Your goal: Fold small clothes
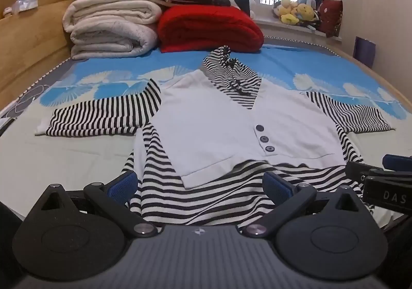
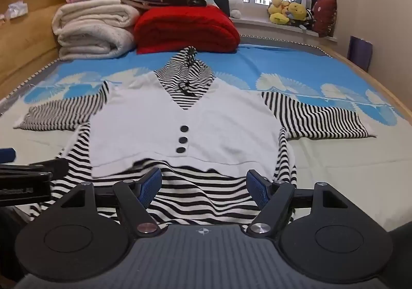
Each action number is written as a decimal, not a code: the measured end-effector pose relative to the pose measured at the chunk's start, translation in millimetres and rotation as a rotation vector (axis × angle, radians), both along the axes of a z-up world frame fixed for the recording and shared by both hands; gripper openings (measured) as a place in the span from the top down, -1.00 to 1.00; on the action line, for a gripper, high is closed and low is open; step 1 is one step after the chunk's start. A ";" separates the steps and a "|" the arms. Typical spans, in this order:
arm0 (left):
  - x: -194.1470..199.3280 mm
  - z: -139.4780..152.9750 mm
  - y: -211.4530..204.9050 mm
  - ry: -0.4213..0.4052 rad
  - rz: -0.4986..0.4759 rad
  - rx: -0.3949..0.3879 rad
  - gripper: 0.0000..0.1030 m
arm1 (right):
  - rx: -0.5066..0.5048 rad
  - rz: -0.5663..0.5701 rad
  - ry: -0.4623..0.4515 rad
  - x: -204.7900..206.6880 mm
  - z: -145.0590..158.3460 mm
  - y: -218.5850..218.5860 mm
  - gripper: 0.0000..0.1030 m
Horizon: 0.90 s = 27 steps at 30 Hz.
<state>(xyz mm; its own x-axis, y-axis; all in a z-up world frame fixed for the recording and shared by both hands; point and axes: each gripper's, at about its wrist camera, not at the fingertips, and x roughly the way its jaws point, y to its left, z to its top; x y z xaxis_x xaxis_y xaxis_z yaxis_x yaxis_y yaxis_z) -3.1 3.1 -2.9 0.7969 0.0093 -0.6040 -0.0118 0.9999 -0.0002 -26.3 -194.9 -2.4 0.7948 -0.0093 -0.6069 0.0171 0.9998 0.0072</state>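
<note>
Left gripper (image 1: 199,183): nearest to its own camera; matte black linkage arms, ribbed grey body, blue fingertips (image 1: 123,184) with a fine ridged texture; jaws spread wide, nothing pinched; striped hem of the garment under the gap, contact not readable.
Right gripper (image 2: 204,186): same build, blue ridged fingertips (image 2: 150,187); jaws spread, somewhat narrower than the left pair, pinching nothing; poised over the garment's hem just right of the left gripper, whose black body juts in at the left edge of the right wrist view.
Garment (image 1: 206,124): small hooded top, spread flat and face up on the bed sheet; soft knit in black-and-white stripes, with a smooth plain white vest-shaped front panel ending in two points above the hem.
Buttons (image 1: 264,138): three dark round ones in a short row at the bottom of the panel's V neckline.
Long axis: hem at the grippers, hood (image 1: 226,67) farthest from them, rumpled and standing up; sleeves stretched out flat to either side, across that axis.
Bed sheet (image 1: 77,155): pale and smooth beneath the garment, turning bright blue with white fan shapes beyond the hood.
Red blanket (image 1: 208,29): thick, fuzzy, folded into a rounded block just beyond the hood.
Cream quilts (image 1: 110,24): soft rolled stack beyond the hood, left of the red blanket, against a wooden headboard (image 1: 33,31).
Plush toys (image 1: 296,12): yellow, on the windowsill far beyond the garment.
</note>
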 end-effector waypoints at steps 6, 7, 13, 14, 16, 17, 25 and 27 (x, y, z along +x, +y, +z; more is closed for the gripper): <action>10.4 -2.7 -2.9 0.047 0.001 -0.011 -0.99 | 0.099 -0.034 0.084 4.4 2.9 -7.1 -0.43; 10.9 -1.7 -5.8 0.037 0.004 -0.001 -0.99 | 0.097 -0.033 0.084 5.8 -2.2 -6.7 -0.43; 16.8 -10.7 -5.4 -0.023 -0.008 0.044 -0.99 | 0.000 -0.021 0.122 17.3 -25.0 1.5 -0.43; 18.4 -11.6 -7.4 -0.021 -0.008 0.043 -0.99 | 0.010 -0.028 0.121 18.0 -24.2 -1.3 -0.43; 19.7 -13.1 -9.0 -0.017 -0.008 0.044 -0.99 | 0.015 -0.036 0.118 19.2 -22.7 -4.7 -0.43; 20.2 -14.1 -8.6 -0.012 -0.005 0.042 -0.99 | 0.010 -0.039 0.119 19.8 -23.4 -5.5 -0.43; 21.4 -20.1 -6.0 0.025 -0.022 0.001 -0.99 | 0.021 -0.037 0.126 20.6 -23.4 -6.2 -0.43; 21.3 -20.7 -6.6 0.027 -0.024 0.005 -0.99 | 0.025 -0.039 0.126 21.0 -23.3 -7.1 -0.43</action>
<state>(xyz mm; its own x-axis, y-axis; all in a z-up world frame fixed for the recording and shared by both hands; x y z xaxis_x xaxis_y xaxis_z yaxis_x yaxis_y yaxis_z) 18.2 -3.5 -23.5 0.7806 -0.0067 -0.6250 0.0121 0.9999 0.0044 -5.3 -202.0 -25.7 0.7113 -0.0226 -0.7025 0.0588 0.9979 0.0274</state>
